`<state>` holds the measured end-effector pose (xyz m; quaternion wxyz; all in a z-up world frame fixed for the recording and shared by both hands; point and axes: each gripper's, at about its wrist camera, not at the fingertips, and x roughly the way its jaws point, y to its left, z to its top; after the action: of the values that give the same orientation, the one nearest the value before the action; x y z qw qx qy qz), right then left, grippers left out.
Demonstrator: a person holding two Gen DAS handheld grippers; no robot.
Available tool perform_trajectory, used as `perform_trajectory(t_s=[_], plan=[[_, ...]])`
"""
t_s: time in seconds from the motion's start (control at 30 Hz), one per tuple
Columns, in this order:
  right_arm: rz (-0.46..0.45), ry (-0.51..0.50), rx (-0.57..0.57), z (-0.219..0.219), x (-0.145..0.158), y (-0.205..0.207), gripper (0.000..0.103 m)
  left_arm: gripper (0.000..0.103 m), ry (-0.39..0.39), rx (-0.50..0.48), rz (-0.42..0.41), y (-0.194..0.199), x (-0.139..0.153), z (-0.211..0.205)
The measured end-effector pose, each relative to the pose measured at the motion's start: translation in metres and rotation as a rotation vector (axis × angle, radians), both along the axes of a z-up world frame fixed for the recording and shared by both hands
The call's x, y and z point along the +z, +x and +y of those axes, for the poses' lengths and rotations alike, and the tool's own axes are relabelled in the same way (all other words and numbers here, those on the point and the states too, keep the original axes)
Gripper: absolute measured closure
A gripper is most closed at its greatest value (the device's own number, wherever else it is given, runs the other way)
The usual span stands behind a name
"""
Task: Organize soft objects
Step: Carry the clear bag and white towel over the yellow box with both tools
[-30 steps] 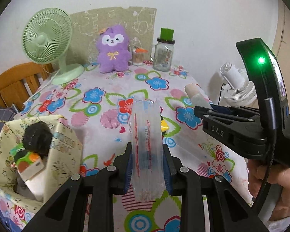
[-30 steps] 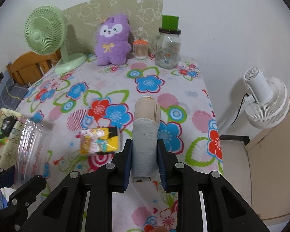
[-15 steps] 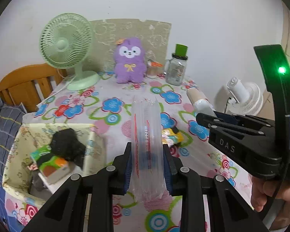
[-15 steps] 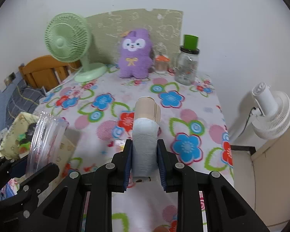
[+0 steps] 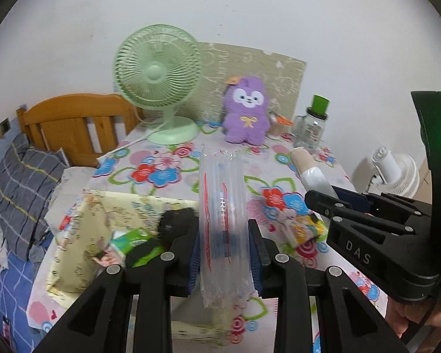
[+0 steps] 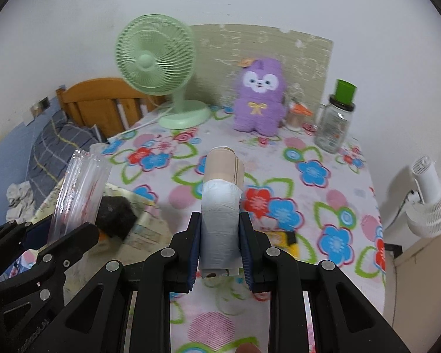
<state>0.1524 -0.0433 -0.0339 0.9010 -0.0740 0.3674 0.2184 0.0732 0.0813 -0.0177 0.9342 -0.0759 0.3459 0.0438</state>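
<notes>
My left gripper [image 5: 224, 253] is shut on a clear inflated air-cushion pack [image 5: 222, 214], held upright above the pale patterned fabric box [image 5: 73, 235]; the pack also shows in the right wrist view [image 6: 79, 188]. The box holds a black soft item [image 5: 173, 220] and a green packet [image 5: 132, 238]. My right gripper [image 6: 220, 244] is shut on a rolled beige-and-grey bundle [image 6: 222, 194], above the floral tablecloth [image 6: 323, 194], to the right of the box [image 6: 144, 223]. A yellow packet [image 5: 302, 229] lies on the table beside the box. A purple plush [image 6: 258, 97] sits at the back.
A green desk fan [image 5: 158, 82] stands at the back left, a glass jar with a green lid [image 6: 336, 123] and a small orange-lidded jar [image 6: 298, 114] at the back right. A wooden bed frame [image 5: 73, 123] and pillow [image 5: 20, 182] lie left; a white fan [image 6: 432, 203] stands right of the table.
Both grippers have pulled back and moved left with their loads. The box now lies under the left gripper, and the bed has come into view.
</notes>
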Motion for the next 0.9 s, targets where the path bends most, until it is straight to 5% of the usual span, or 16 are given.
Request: perform_trajectory(t_s=[0.9], plan=[[0.015, -0.008, 0.202, 0.110, 0.002, -0.014, 0.076, 0.074, -0.010, 0.173, 0.014, -0.013, -0.010, 0.087]])
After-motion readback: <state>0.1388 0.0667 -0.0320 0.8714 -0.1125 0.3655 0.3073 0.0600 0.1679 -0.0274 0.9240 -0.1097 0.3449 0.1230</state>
